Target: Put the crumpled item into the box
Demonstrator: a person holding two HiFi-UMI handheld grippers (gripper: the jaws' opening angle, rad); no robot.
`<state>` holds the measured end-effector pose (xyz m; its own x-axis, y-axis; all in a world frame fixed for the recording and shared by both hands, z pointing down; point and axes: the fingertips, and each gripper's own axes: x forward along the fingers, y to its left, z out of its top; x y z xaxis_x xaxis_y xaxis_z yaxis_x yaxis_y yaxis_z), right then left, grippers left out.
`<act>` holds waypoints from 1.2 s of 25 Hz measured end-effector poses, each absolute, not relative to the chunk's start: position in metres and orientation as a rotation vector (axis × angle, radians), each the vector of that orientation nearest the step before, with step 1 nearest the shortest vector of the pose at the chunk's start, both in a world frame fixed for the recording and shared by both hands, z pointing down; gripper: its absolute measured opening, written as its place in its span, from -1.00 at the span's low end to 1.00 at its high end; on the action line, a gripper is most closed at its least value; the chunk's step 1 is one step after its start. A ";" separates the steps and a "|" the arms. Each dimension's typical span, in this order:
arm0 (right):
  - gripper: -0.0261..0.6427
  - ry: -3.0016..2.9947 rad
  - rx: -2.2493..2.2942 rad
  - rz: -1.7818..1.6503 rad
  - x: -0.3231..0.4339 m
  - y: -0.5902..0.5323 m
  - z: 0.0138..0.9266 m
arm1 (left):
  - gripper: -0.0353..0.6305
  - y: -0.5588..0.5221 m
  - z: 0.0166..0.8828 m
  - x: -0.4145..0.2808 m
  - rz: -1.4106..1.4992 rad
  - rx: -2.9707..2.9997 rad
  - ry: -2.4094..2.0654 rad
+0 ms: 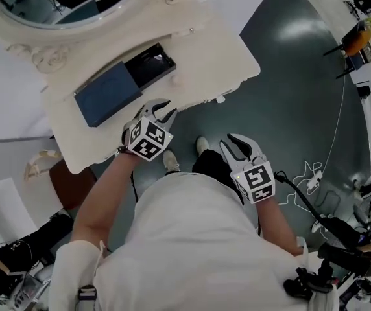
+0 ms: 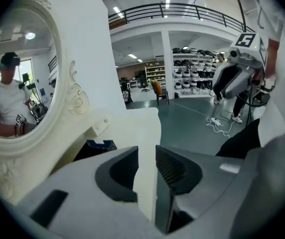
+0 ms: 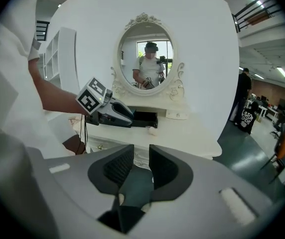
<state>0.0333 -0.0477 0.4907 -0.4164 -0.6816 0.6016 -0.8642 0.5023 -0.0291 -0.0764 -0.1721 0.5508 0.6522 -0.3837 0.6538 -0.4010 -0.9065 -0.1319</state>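
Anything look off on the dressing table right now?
Only one thing: a small white crumpled wad lies loose on the table top, just beside the open box rather than in it. The blue lid lies flat next to the box. Nothing looks spilled, tipped or damaged.

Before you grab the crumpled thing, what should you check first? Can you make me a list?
1. Box open: ok, its dark inside shows.
2. Crumpled item spotted: ok, a small pale lump on the table beside the box.
3. Left gripper empty, jaws apart: ok.
4. Right gripper empty, jaws apart: ok.
5. A gripper at the item: not ok, the left is only at the table's front edge and the right is over the floor.
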 end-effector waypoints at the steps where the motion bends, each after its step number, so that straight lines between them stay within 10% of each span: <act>1: -0.63 -2.225 1.271 0.464 0.047 -0.048 0.489 | -0.55 -0.177 0.552 -0.063 1.148 2.842 -0.673; 30: -0.68 -2.334 0.990 0.537 0.151 -0.226 0.527 | -0.51 -0.317 0.679 -0.007 1.823 2.563 -0.591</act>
